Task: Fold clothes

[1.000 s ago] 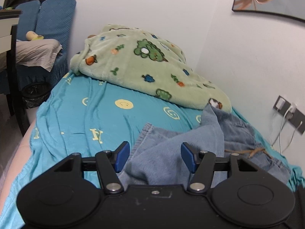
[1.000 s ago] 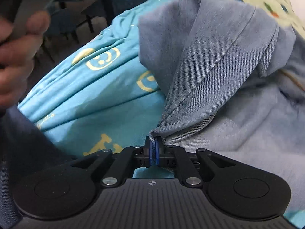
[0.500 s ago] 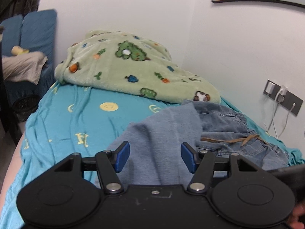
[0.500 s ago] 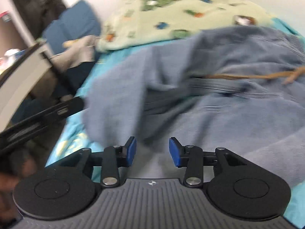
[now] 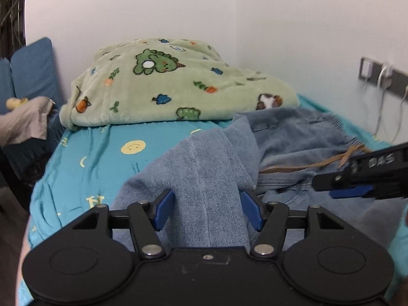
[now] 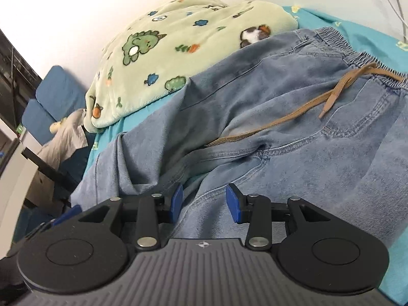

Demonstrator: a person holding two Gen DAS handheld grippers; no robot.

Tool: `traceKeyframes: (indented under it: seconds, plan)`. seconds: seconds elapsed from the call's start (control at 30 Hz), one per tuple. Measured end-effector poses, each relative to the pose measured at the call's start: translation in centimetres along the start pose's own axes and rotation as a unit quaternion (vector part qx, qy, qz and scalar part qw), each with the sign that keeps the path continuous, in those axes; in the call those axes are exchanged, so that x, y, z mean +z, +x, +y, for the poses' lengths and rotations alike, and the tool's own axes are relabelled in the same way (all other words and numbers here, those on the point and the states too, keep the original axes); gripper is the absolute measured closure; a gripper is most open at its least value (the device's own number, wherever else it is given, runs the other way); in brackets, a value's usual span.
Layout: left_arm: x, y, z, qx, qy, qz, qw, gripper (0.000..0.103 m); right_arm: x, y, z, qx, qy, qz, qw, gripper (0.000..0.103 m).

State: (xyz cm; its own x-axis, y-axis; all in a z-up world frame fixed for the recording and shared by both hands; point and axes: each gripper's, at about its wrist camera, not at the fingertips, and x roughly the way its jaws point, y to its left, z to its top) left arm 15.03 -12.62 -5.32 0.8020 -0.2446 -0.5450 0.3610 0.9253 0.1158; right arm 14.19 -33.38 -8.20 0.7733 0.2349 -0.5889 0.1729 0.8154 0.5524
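Soft, heavy denim jeans (image 6: 293, 137) rumpled on the bed (image 5: 84, 163)
Both tools, left tool (image 5: 207, 211) and right tool (image 6: 204, 204), gape empty; grip the thick waistband (image 6: 357, 56) or hems

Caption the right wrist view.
Open right gripper over light-blue denim trousers with tan drawstring on teal bedsheet.

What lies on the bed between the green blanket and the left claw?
In the left wrist view, teal sheet, then a folded jeans leg reaching between the left claw pads, below the green blanket.
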Motion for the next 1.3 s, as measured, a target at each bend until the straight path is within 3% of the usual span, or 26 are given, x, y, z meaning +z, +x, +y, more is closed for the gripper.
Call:
traceKeyframes:
  seconds: [0.23,0.3,0.37,0.5,0.63,0.77,0.97,1.07,1.3]
  plan:
    - [-0.3,3.4,-1.7,0.090,0.070,0.026,0.9931,0.048,0.4,0.4,0.0,0.019,0.002,0.000,1.000,0.061]
    - [-0.3,3.4,-1.3,0.103,0.070,0.027,0.9918,0.058,0.4,0.7,-0.1,0.021,0.002,0.006,1.000,0.061]
    - [-0.3,3.2,-0.8,0.111,0.065,0.026,0.9913,0.081,0.3,1.0,0.0,0.025,-0.002,0.010,1.000,0.061]
    - [0.3,1.2,0.2,0.108,0.033,0.016,0.9935,0.094,0.0,1.3,0.7,0.034,-0.019,0.019,0.999,0.061]
    - [0.5,-2.1,1.4,0.102,-0.011,-0.001,0.9947,0.097,-0.4,1.5,1.6,0.052,-0.037,0.030,0.998,0.061]
    - [-0.4,-4.7,2.6,0.090,-0.048,0.003,0.9948,0.103,-1.0,0.9,2.5,0.126,-0.035,0.029,0.991,0.061]
    - [-3.3,-6.2,5.3,0.065,-0.103,0.033,0.9920,0.103,-2.5,1.1,4.7,0.221,-0.043,0.039,0.973,0.061]
    - [-4.0,-6.9,6.0,0.078,-0.096,0.021,0.9921,0.103,-2.9,1.3,6.0,0.202,-0.080,0.019,0.976,0.060]
    - [-3.9,-7.5,6.5,0.047,-0.119,0.004,0.9917,0.099,-2.8,3.9,7.6,0.162,-0.124,0.011,0.979,0.058]
